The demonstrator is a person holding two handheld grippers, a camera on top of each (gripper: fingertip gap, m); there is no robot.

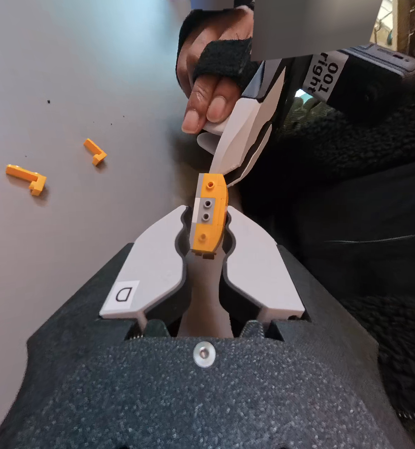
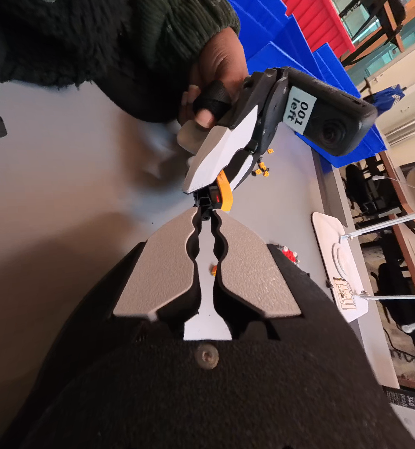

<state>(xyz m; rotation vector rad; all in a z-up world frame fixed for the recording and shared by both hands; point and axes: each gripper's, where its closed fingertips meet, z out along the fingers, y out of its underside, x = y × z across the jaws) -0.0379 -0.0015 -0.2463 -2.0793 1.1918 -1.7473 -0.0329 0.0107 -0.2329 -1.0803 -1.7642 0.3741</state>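
Observation:
My left gripper (image 1: 207, 211) is shut on an orange and grey brick assembly (image 1: 210, 233), with both pads pressed on its sides. The assembly sticks out forward past the fingertips, above the grey table (image 1: 80, 73). My right gripper (image 1: 226, 178) meets the assembly's far end from above. In the right wrist view, my right gripper (image 2: 206, 213) has its fingertips closed on a small black part (image 2: 205, 216) on the assembly's underside. The assembly's orange curved side (image 2: 226, 194) shows beside it. The left gripper (image 2: 211, 189) holds the assembly from the far side.
Two orange L-shaped pieces (image 1: 25, 178) (image 1: 96, 150) lie on the table at the left. Small orange pieces (image 2: 262, 167), a red brick piece (image 2: 289, 255) and a white board (image 2: 335, 262) lie to the right. Blue bins (image 2: 286, 48) and a red bin (image 2: 318, 21) stand behind. My left and right fingertips are right by each other.

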